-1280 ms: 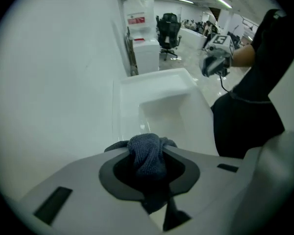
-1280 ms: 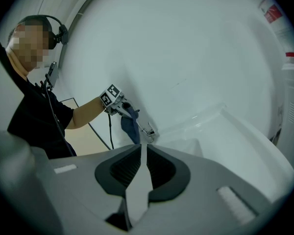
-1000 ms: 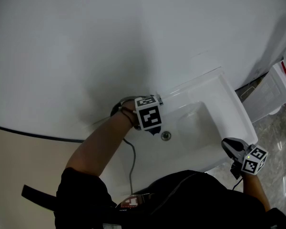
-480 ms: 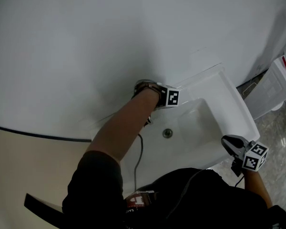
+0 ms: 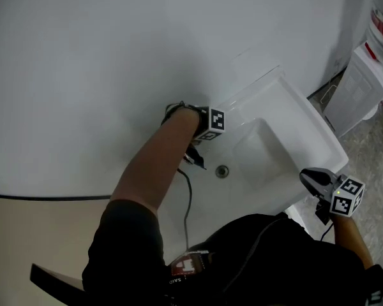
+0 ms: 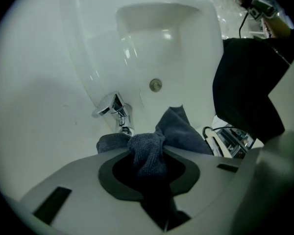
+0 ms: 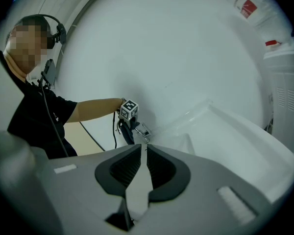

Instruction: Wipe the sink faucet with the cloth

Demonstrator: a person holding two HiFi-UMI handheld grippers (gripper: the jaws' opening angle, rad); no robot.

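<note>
The left tongs [image 5: 196,156] [image 6: 148,156], clamped on a bunched dark grey cloth [image 6: 179,133], now tilt down at the back left edge of the white sink [image 5: 292,104], beside the wall [image 5: 115,56]. A second ago they sat lower over the sink's left rim with the marker cube [image 5: 215,120] facing the camera; since then the arm has stretched further along the wall and the cube has turned side-on. In the left gripper view the cloth's folds hang just below the chrome faucet [image 6: 114,108], overlapping its base, though contact cannot be made out. The drain [image 5: 222,170] lies bare in the basin, near the cloth. The right tongs [image 5: 314,180] [image 7: 140,173], pressed together with nothing between them, hover at the sink's near right corner, much as they did before, pointing across at the faucet.
</note>
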